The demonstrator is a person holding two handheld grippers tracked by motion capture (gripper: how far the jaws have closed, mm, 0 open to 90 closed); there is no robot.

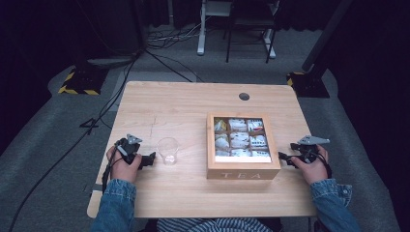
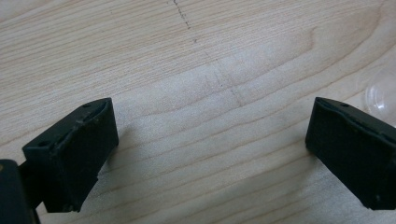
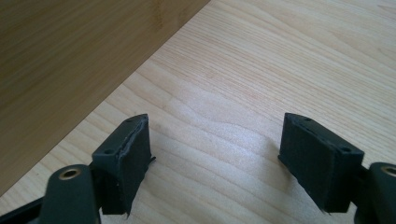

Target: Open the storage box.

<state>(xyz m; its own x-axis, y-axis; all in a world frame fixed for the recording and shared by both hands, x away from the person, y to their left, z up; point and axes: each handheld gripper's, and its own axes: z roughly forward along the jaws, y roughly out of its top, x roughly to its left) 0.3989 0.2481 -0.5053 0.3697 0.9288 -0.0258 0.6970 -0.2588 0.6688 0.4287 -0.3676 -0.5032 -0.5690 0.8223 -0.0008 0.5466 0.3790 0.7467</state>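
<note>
**Tongs parked either side, tea box and cup waiting**

Clear plastic cup (image 1: pixel 168 151) standing upright left of centre, toward the near edge of the surface (image 1: pixel 183 101), just beside the left tongs (image 1: pixel 150 158) but not touching. Seen again as a faint curved rim at the right border of the left gripper view (image 2: pixel 384 93). Wooden tea box (image 1: pixel 243 171) right of centre, lid off or folded out of sight, packets (image 1: pixel 239 140) sorted in a grid of compartments, "TEA" lettered on the near wall.

Left tongs spread wide over bare wood (image 2: pixel 210 154), nothing between them, pointing toward the cup. Right tongs (image 1: pixel 283 158) gaping too, empty, hovering low by the box's right wall (image 3: pixel 70 70), apart from it.

Likely opening move: one side to the cup, the other to a packet. Best done by steadying the cup low on its wall, squeezing lightly since thin plastic buckles and skids. For the packet, better to lift the right tongs above the box rim first, then drop straight into one compartment and pinch a single upper edge, avoiding neighbours. Worth keeping cables clear of the cup.
</note>
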